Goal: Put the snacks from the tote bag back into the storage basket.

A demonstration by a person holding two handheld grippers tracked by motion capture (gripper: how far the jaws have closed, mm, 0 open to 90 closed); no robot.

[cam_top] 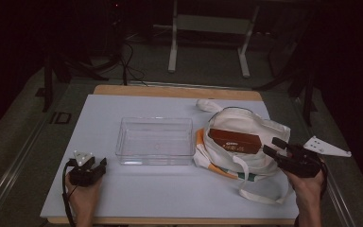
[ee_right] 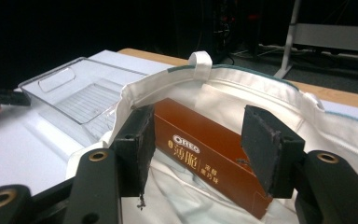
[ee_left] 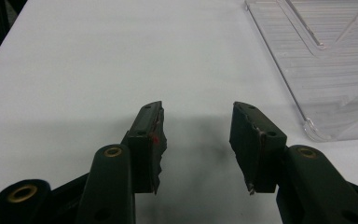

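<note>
the right gripper [ee_right: 196, 154] sits at the near edge of the bag [ee_right: 307, 135], its jaws astride the brown box [ee_right: 205, 158] that lies in the bag's open mouth. the pads look snug on the box's sides, about as closed as they go, so it seems gripped near its near end. to do this well, i'd lift straight up and slowly, keeping the box level so the far end clears the rim and handle, then carry it left toward the tray [cam_top: 155, 140]. the left gripper [ee_left: 198, 144] rests on the table [ee_left: 74, 60] beside the tray, jaws apart and holding nothing.
</note>
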